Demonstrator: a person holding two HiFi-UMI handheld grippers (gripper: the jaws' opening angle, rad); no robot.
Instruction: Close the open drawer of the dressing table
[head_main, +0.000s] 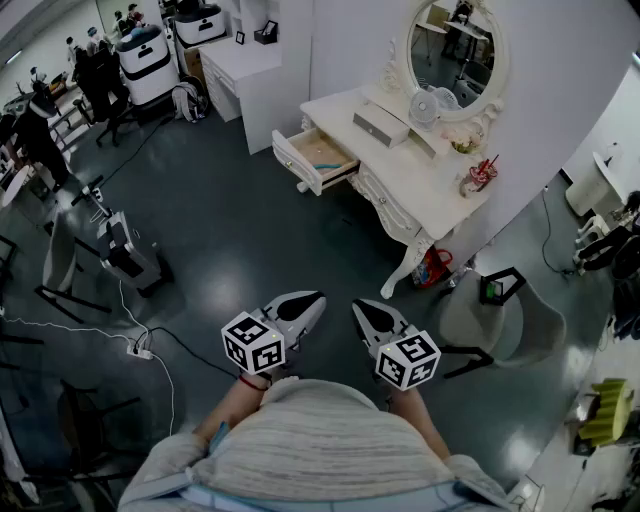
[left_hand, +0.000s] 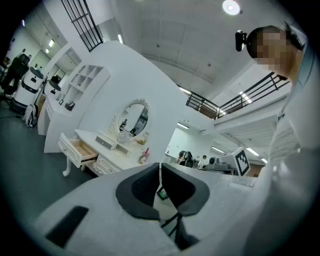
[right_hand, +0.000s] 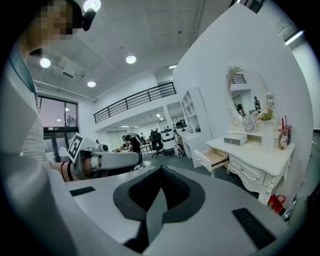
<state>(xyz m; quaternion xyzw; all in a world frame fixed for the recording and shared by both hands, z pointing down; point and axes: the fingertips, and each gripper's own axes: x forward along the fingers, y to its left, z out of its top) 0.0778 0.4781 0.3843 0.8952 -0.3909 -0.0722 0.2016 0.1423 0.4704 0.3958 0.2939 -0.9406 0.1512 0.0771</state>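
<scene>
ok so the person is standing well back from the white dressing table (head_main: 400, 165), which is sitting against the white wall near the top of the head view. the open drawer (head_main: 318, 155) is sticking out of the table's left end, over the dark floor, with its light wood inside showing. neither gripper is touching it, both are well apart from it.

the left gripper (head_main: 312, 300) and right gripper (head_main: 362, 308) are hanging side by side just in front of the person's body, both pointing roughly toward the table. in each gripper's own view the jaws are pressed together with nothing pinched between them.

on the tabletop an oval mirror (head_main: 455, 45) is standing at the back, with a small fan (head_main: 425, 106) in front of it, a little white box (head_main: 380, 125) to its left and a cup with red straws (head_main: 479, 177) near the right end. something red (head_main: 432, 268) is lying on the floor by the table leg, and a pale stool (head_main: 490, 315) is sitting just to the right of it.
</scene>
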